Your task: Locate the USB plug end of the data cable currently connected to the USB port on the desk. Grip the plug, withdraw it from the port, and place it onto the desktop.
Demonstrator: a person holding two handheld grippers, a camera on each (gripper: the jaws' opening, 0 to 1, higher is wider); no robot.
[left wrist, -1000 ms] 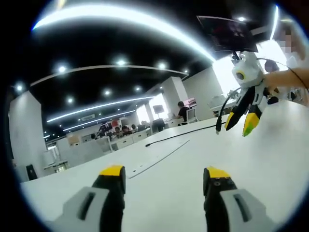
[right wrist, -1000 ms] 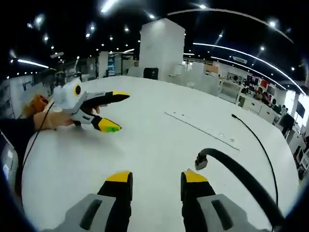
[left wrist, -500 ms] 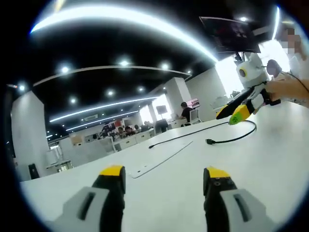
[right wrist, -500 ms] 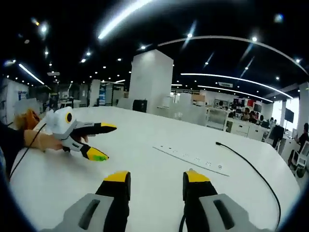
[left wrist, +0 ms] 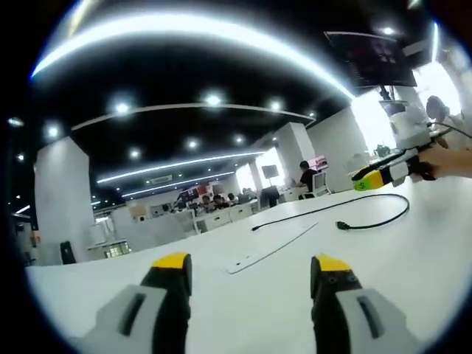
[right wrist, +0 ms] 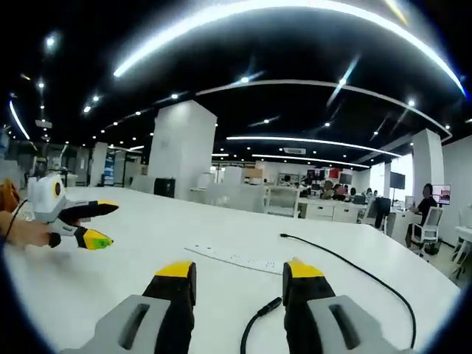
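The black data cable (left wrist: 324, 209) lies loose on the white desk (left wrist: 413, 273), and its USB plug (left wrist: 343, 225) rests on the desktop, away from the flat port strip (left wrist: 271, 247). In the right gripper view the plug (right wrist: 270, 304) lies on the desk low between my own jaws, untouched, and the cable (right wrist: 354, 271) curves off to the right past the port strip (right wrist: 234, 258). My right gripper (right wrist: 240, 280) is open and empty; it also hovers at the right (left wrist: 371, 177), held by a hand. My left gripper (left wrist: 252, 274) is open with nothing in it, seen too at the far left (right wrist: 99, 223).
A hand (right wrist: 22, 232) holds the left gripper above the desk's left side. Behind the desk there are white pillars (right wrist: 181, 151), rows of office desks and seated people (left wrist: 306, 177). A dark screen (left wrist: 372, 59) hangs overhead at the right.
A second ago the right gripper held the cable's plug end above the desk. It has let go; the plug now lies on the desktop and the right gripper has drawn back. Both cameras tilted upward.
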